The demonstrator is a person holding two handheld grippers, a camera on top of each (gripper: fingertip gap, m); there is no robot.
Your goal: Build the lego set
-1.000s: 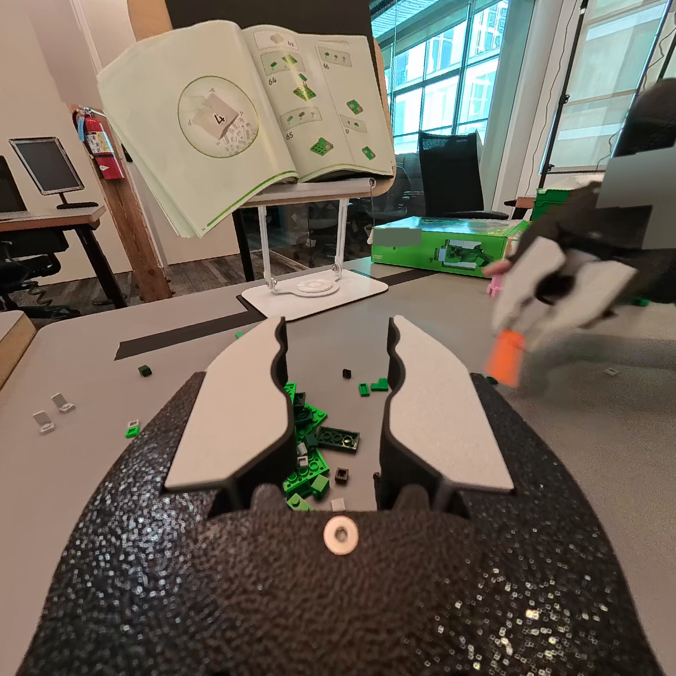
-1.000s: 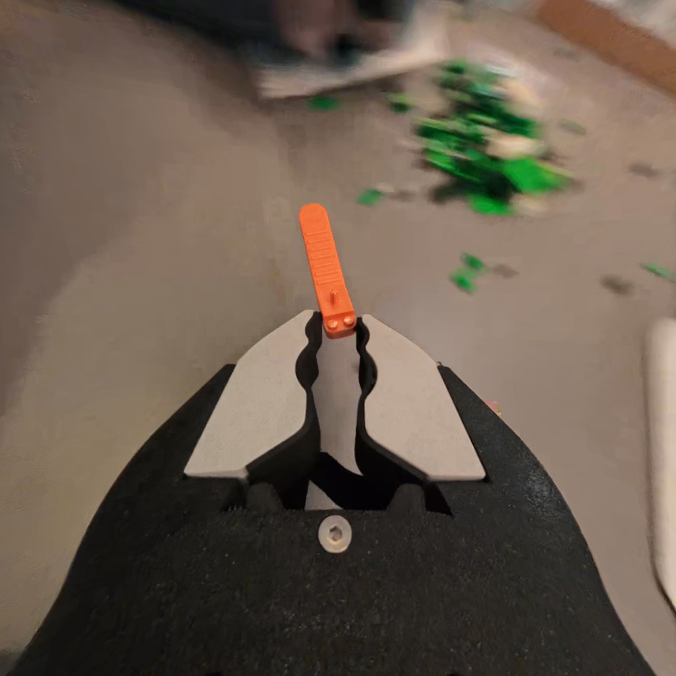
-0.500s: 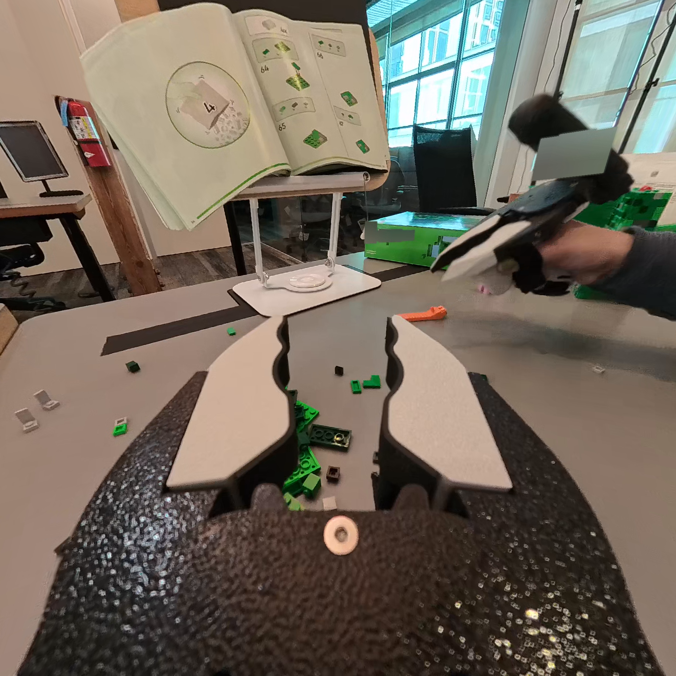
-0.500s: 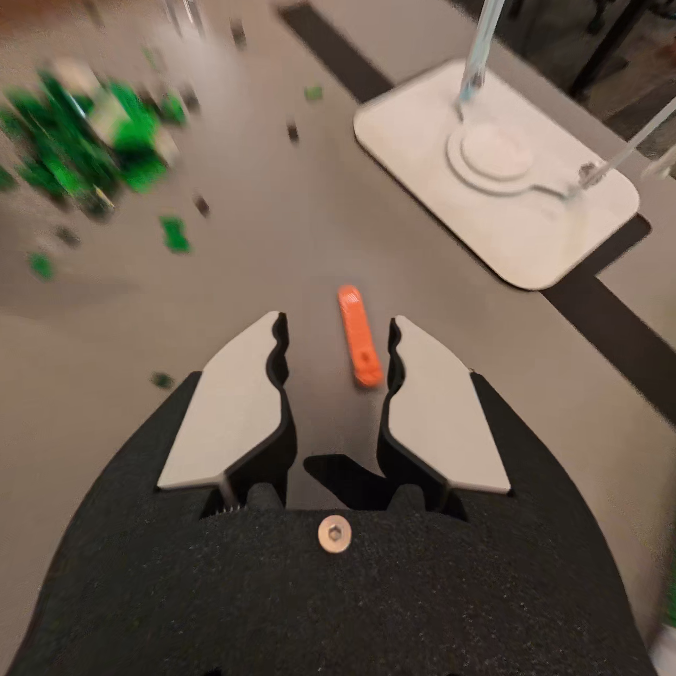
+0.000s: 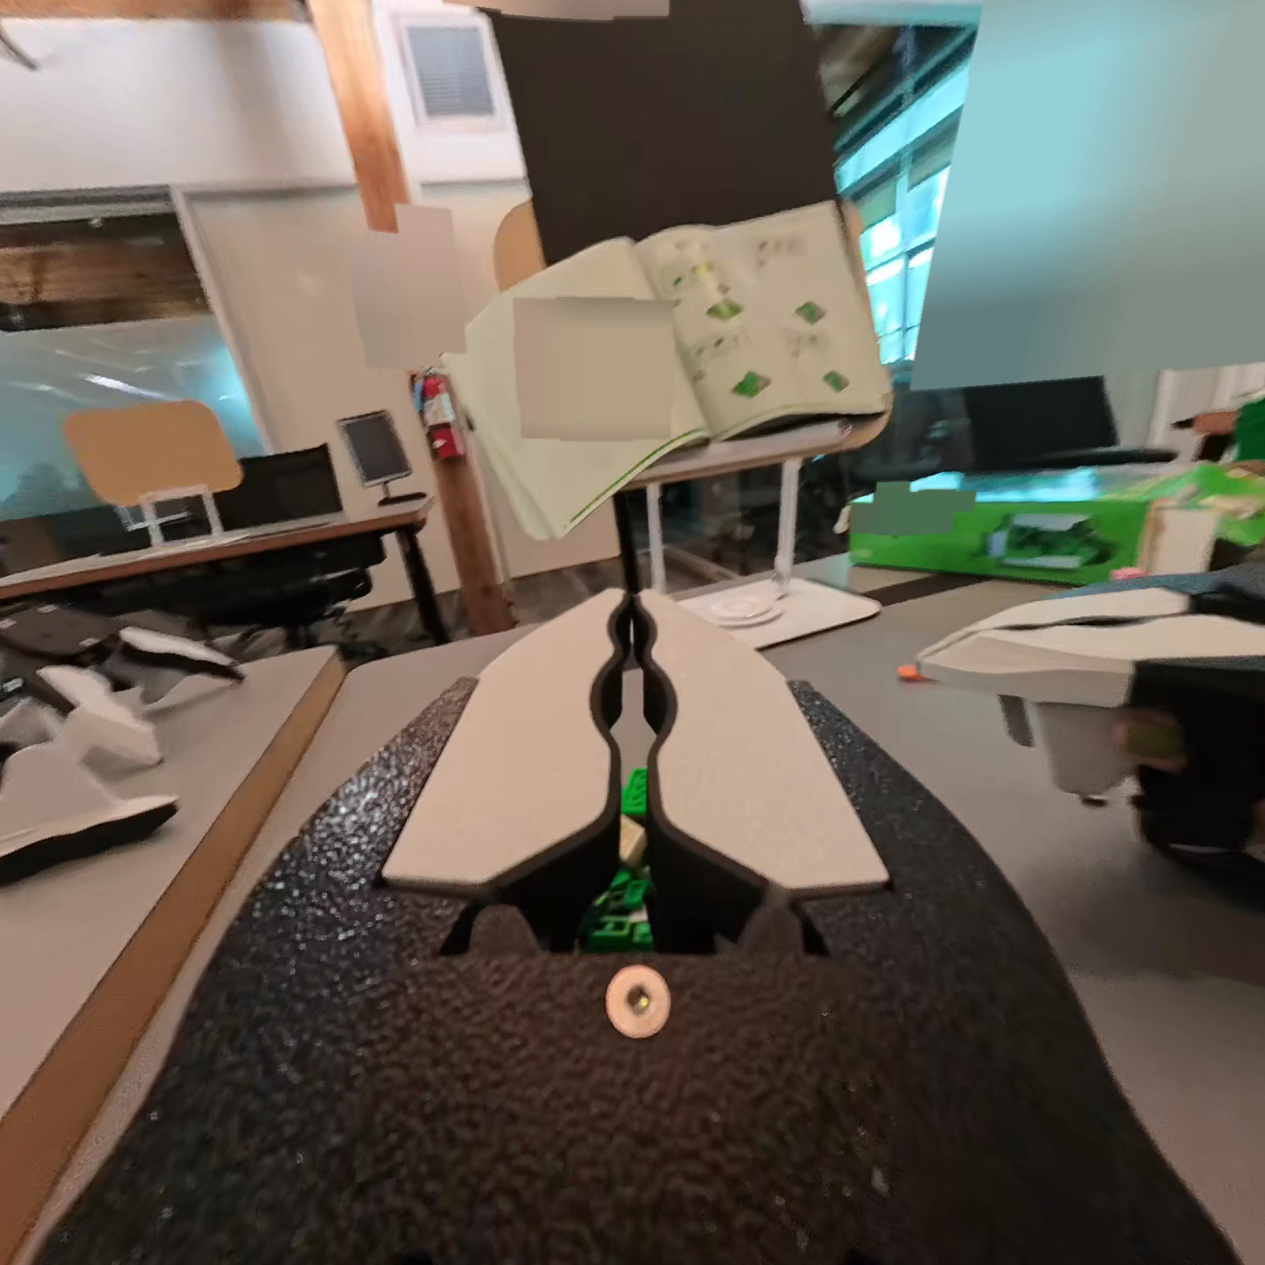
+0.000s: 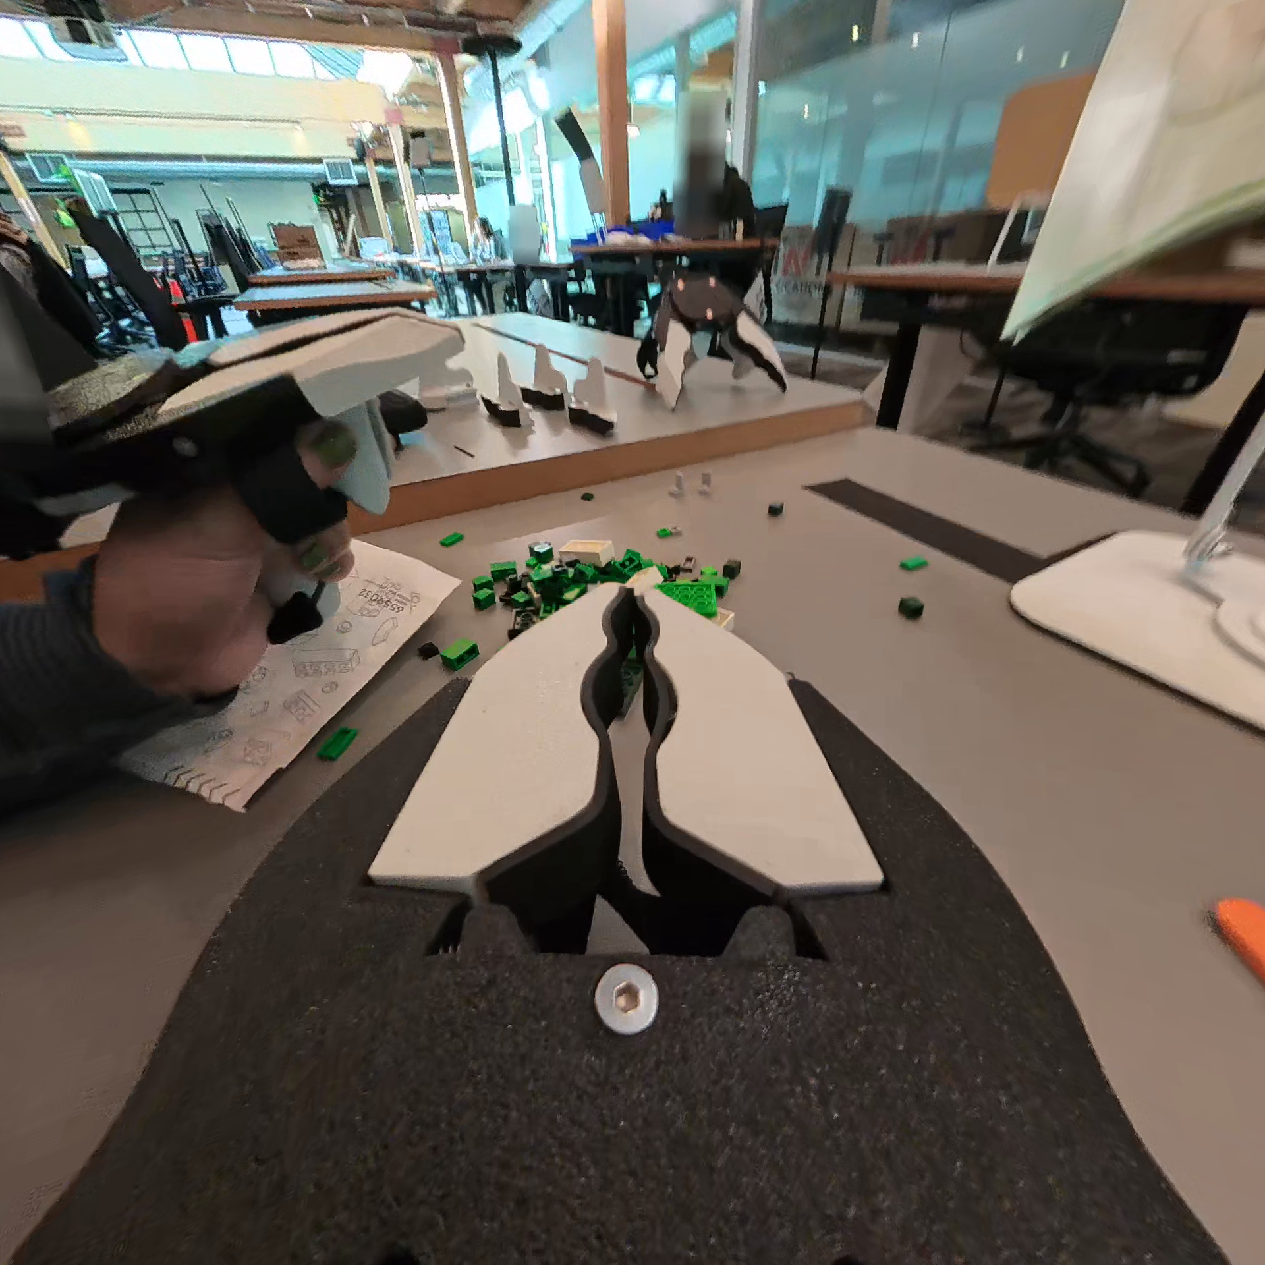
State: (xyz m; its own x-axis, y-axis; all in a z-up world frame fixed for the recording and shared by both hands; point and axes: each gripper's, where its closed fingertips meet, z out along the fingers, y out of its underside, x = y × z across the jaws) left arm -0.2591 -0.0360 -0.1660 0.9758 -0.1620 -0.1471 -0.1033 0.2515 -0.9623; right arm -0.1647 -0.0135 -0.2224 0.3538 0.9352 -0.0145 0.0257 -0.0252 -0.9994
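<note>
**Loose bricks, nothing yet assembled on the table**

The build looked barely begun. A heap of small green, black and white plastic lego bricks [image 6: 602, 578] lay loose on the grey table [image 6: 958, 719], with single green pieces scattered around it, and no joined model showed in either view. Nearly all the work seemed still ahead.

The left hand-held gripper [image 5: 633, 606], black-bodied with pale grey fingers, hovered above the heap with its fingers pressed together at the tips and nothing between them; some bricks showed through the gap near its base. The right hand-held gripper [image 6: 630, 595] pointed at the heap from the other side, likewise clenched and empty.

An open pale green instruction booklet [image 5: 767, 342] sat on a raised stand whose flat white base [image 6: 1129, 616] rested on the table beyond the bricks. A white printed paper sheet [image 6: 308, 684] lay beside the heap, under the person's left hand [image 6: 178, 609]. A flat orange plastic brick-separator tool [image 6: 1242, 934] lay on the table to the right, well apart from the bricks. A bright green cardboard box [image 5: 1068, 530] stood at the far edge, blurred, so probably the set's packaging.

Nothing blocked the heap itself, though the two grippers faced each other near it and the pieces lay tangled.
</note>
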